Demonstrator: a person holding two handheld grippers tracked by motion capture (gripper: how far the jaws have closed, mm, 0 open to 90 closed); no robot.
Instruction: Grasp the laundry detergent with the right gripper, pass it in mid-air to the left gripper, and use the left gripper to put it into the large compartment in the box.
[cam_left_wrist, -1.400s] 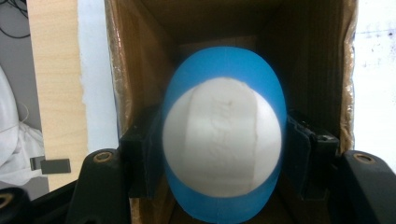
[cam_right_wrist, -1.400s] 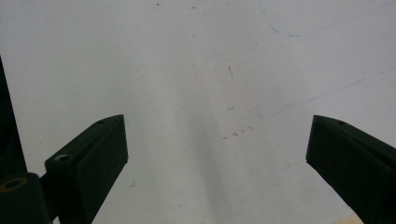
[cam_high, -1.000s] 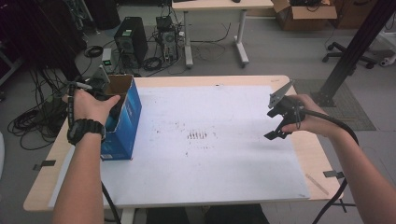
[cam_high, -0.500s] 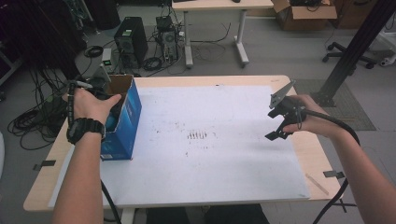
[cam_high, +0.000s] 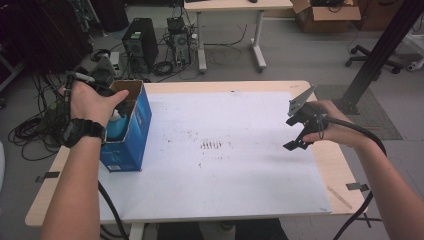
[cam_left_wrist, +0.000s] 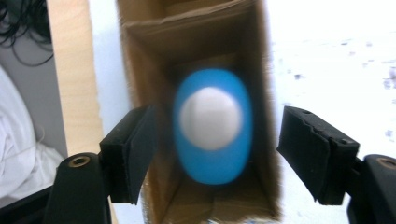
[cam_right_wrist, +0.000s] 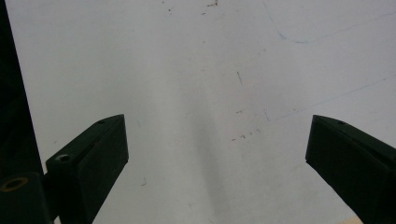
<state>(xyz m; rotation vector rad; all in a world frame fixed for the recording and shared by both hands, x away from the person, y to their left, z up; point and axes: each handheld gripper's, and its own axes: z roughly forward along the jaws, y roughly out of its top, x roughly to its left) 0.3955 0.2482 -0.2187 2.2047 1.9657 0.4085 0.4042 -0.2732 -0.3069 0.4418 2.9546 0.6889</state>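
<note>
The left gripper (cam_left_wrist: 212, 154) hangs over the open box (cam_high: 131, 131) at the frame's left, jaws wide apart and holding nothing, straddling the blue bottle (cam_left_wrist: 213, 126) standing inside, seemingly lined up to grasp it. The right gripper (cam_high: 298, 135), at the right edge, hovers wide open and empty above the white sheet (cam_high: 225, 165).

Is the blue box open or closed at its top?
Open: the left claw looks straight into the blue box, where a blue bottle with a white cap stands.
</note>
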